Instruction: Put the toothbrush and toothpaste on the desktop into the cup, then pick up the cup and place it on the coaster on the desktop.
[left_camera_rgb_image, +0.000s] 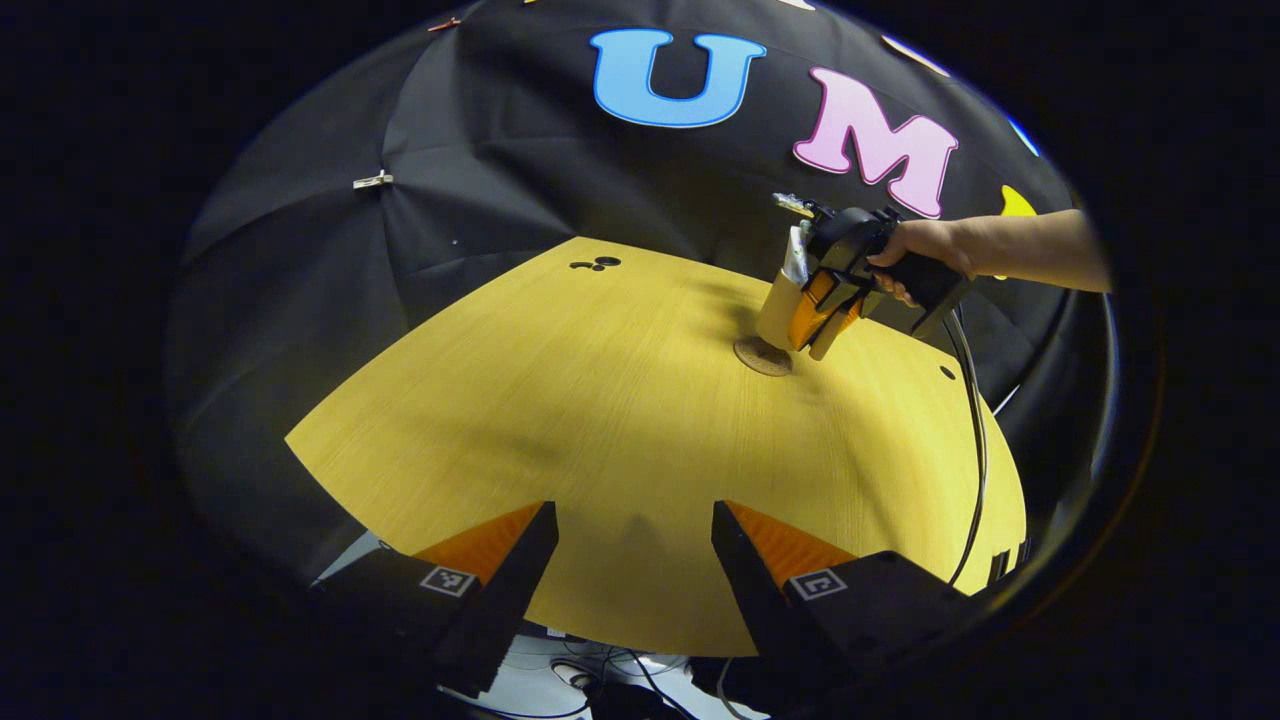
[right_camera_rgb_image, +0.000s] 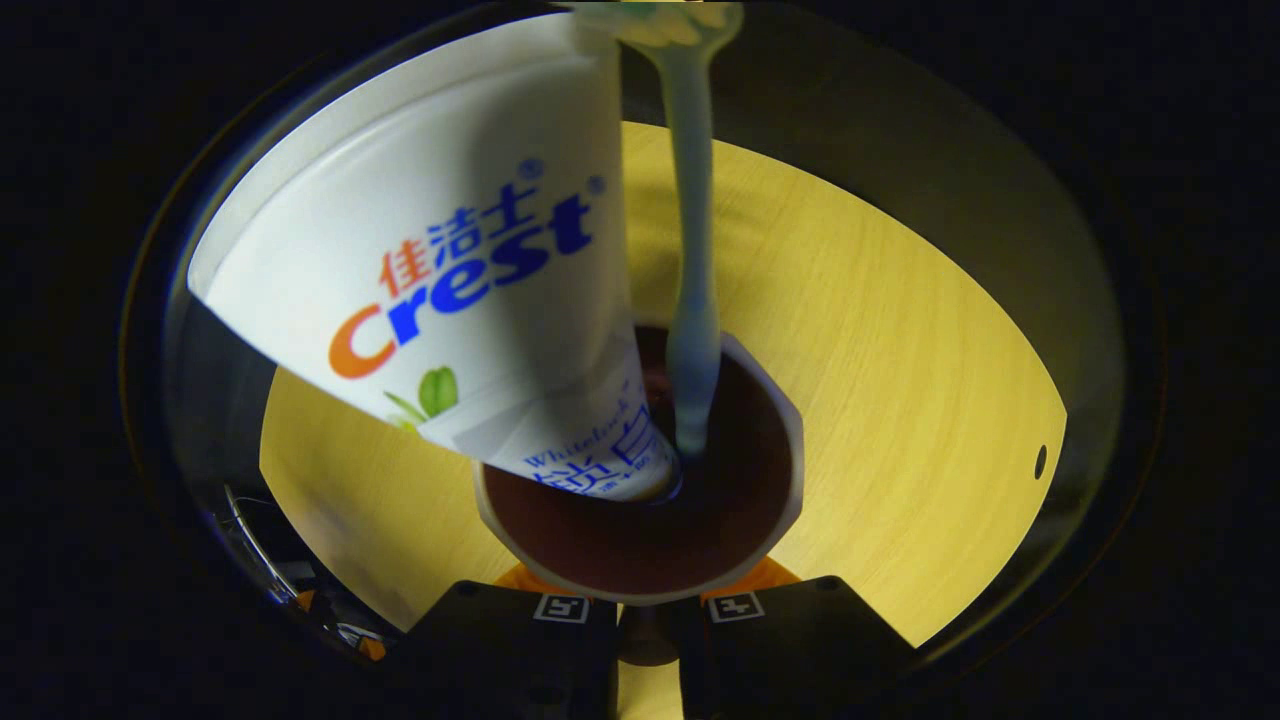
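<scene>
Right gripper (left_camera_rgb_image: 822, 318): clamped on cup (right_camera_rgb_image: 640, 500), tilted above coaster (left_camera_rgb_image: 762, 356) on yellow desktop (left_camera_rgb_image: 620, 420). Cup holds toothpaste tube (right_camera_rgb_image: 440, 270) and toothbrush (right_camera_rgb_image: 692, 300). Left gripper (left_camera_rgb_image: 635, 545): fingers apart, holding nothing.

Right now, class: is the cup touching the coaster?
Cannot tell. In the left gripper view the cup sits tilted at the coaster, but contact is too small to judge.
</scene>
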